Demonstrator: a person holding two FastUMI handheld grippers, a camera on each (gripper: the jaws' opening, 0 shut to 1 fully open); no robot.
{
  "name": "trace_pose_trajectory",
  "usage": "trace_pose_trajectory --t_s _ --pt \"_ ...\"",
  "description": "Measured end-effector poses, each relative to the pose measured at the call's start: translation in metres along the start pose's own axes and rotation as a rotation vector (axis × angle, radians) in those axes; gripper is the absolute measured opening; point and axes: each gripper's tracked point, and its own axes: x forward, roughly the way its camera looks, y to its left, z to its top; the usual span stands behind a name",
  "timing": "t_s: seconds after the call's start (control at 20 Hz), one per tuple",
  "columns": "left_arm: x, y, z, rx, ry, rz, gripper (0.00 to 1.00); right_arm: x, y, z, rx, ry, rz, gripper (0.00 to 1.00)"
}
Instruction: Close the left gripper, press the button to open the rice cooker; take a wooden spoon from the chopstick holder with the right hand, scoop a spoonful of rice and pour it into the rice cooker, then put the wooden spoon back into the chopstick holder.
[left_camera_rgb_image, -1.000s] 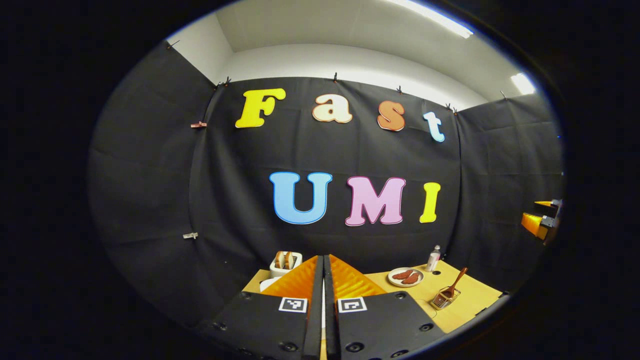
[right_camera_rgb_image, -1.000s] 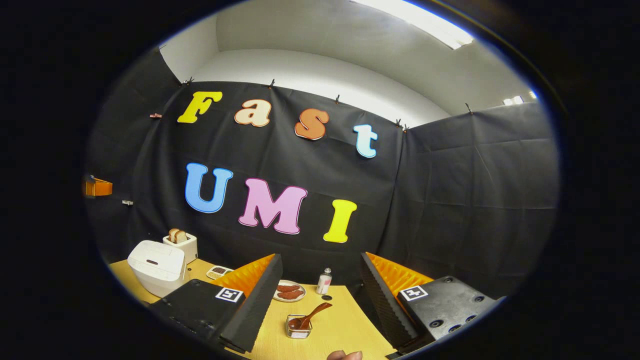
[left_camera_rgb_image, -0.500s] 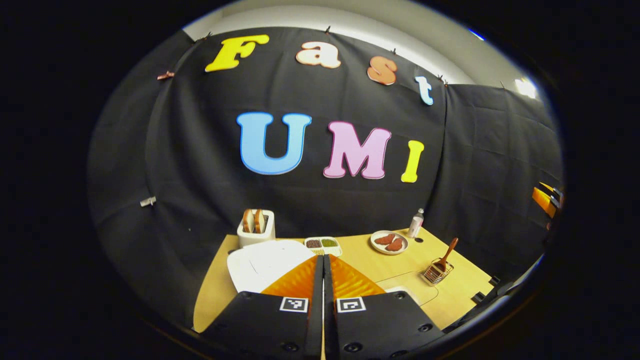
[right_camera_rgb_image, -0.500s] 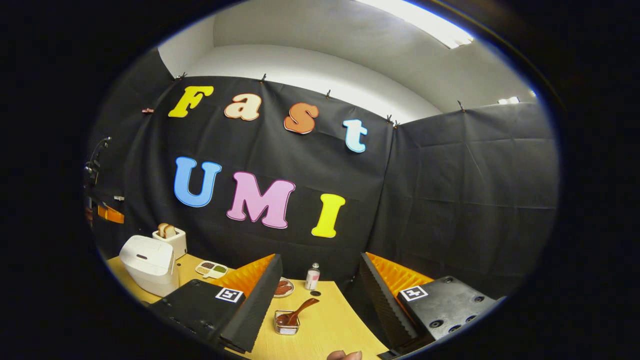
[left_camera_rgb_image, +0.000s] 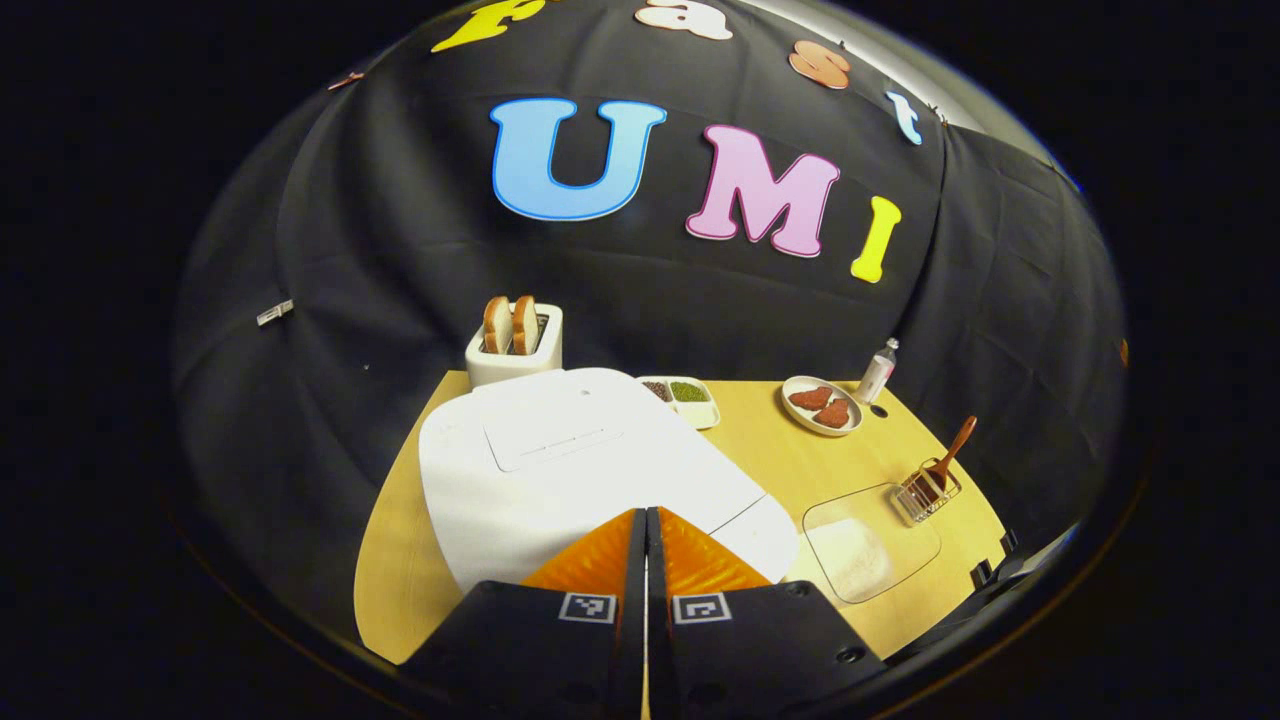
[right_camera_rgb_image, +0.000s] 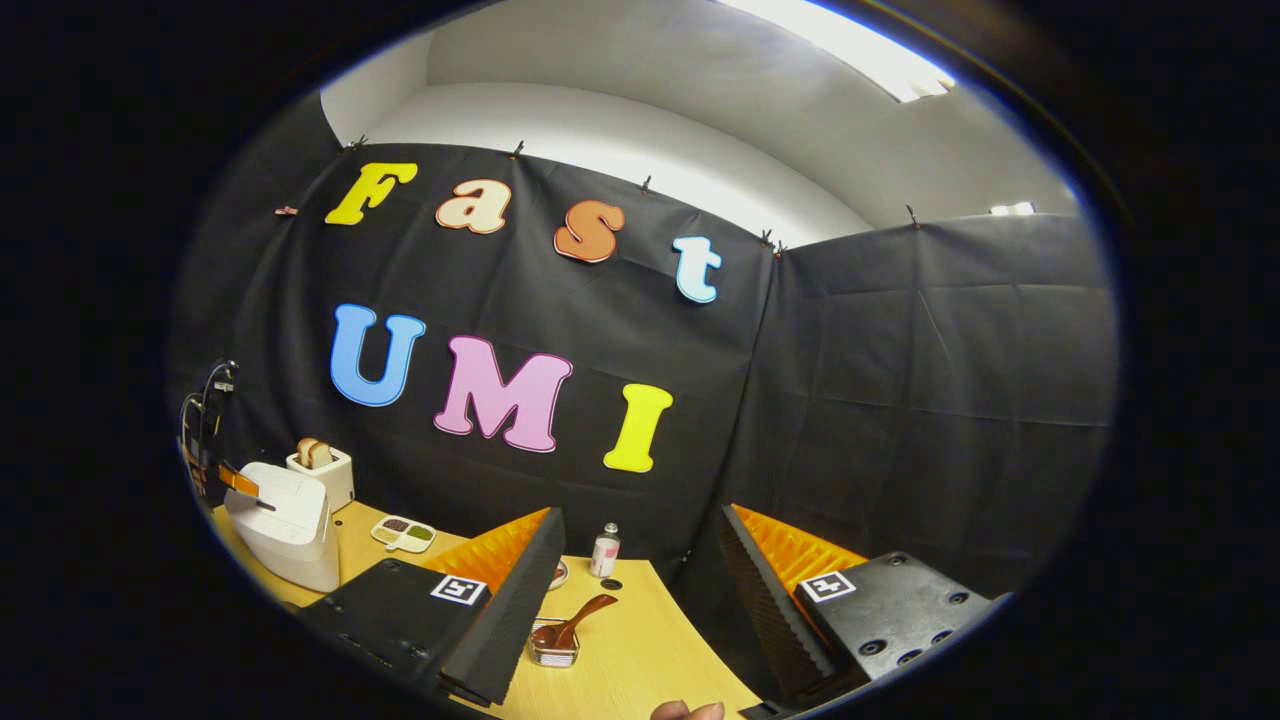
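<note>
We see the left gripper (left_camera_rgb_image: 646, 520) clenched over the rice cooker (left_camera_rgb_image: 560, 470) lid; right gripper (right_camera_rgb_image: 640, 560) fingers released, wooden spoon (right_camera_rgb_image: 578, 618) in its holder (right_camera_rgb_image: 553, 645).

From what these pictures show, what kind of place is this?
Probably a mock kitchen set up in a recording booth: a rice cooker, a toaster holding bread and a plate of food share one wooden table before black cloth walls.
</note>
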Motion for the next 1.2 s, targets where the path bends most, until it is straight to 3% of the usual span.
trace_pose_trajectory --t_s 0.7,0.85,1.0,1.2 --pt "0.018 0.004 -0.022 -0.088 0.111 0.026 0.08 -0.015 -0.025 -0.011 -0.039 0.03 -0.068 0.98" --pt "0.02 0.003 -0.022 -0.065 0.133 0.028 0.08 -0.017 -0.025 -0.01 -0.036 0.026 -0.076 0.97" --pt "0.014 0.004 -0.006 -0.028 0.069 0.045 0.08 -0.021 -0.028 -0.014 -0.028 0.034 -0.086 0.98" --pt "-0.006 0.004 0.044 0.085 -0.102 0.094 0.09 -0.028 -0.024 -0.015 -0.025 0.034 -0.081 0.98"
